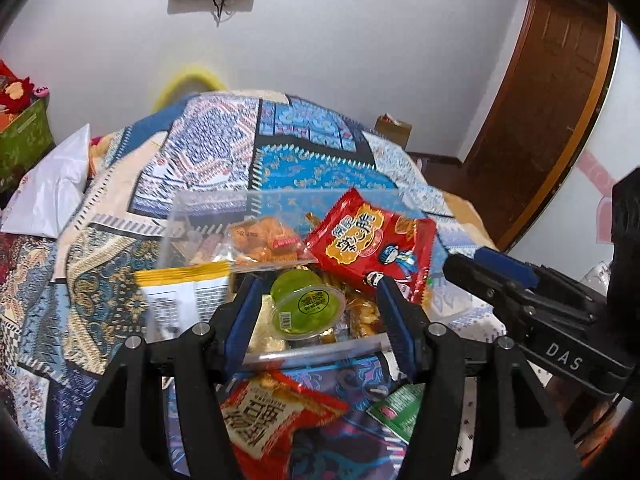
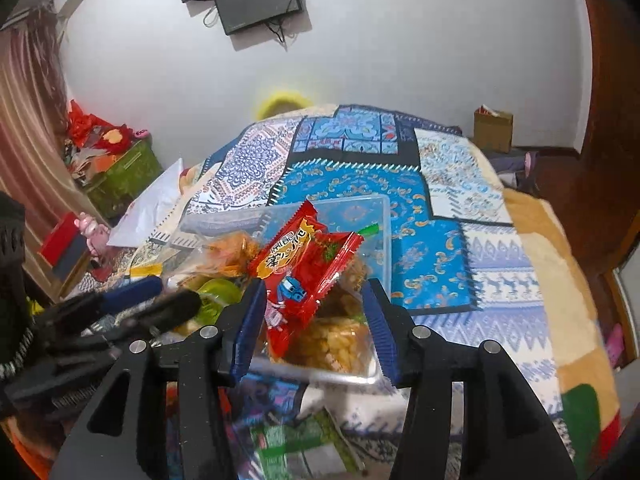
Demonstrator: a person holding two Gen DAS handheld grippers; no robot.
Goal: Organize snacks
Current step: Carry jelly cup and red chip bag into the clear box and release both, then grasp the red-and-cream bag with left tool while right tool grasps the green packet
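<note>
Red and crinkly, a snack packet (image 1: pixel 276 420) lies at the bottom of the left wrist view on the patterned bedspread (image 1: pixel 312 168), with a green sachet (image 1: pixel 400 408) just to its right, both on the near side of the clear plastic bin (image 1: pixel 316 350). Left gripper (image 1: pixel 316 312) sits with its blue-padded jaws partly apart, framing a green jelly cup (image 1: pixel 306 308) in the bin — the pads don't seem to touch it, so I'd say it grips nothing.

Right gripper (image 2: pixel 316 316) is similar: jaws partly apart, nothing clamped. A red packet with a cartoon figure (image 2: pixel 304 276) stands tilted between them, lower end down among the golden fried snacks (image 2: pixel 332 340) in the bin's near corner. The left pad is very close to the wrapper; I can't tell if it touches. In the left wrist view the same red packet (image 1: pixel 372 248) sits at centre right, leaning over the pile, with the right gripper's fingers (image 1: pixel 492 276) poking in from the right edge.

Further into the bin: a clear bag of orange crunchy bits (image 1: pixel 264 244) and a white pouch with a yellow top (image 1: pixel 188 292) hanging over the left wall.

Beyond that it's just bedspread, a white plastic bag (image 1: pixel 52 196) at the left, a green box (image 2: pixel 124 172) with red stuff heaped on it, a small cardboard box (image 2: pixel 494 128) at upper right, and — way up top — a dark screen on the wall (image 2: pixel 256 0).
</note>
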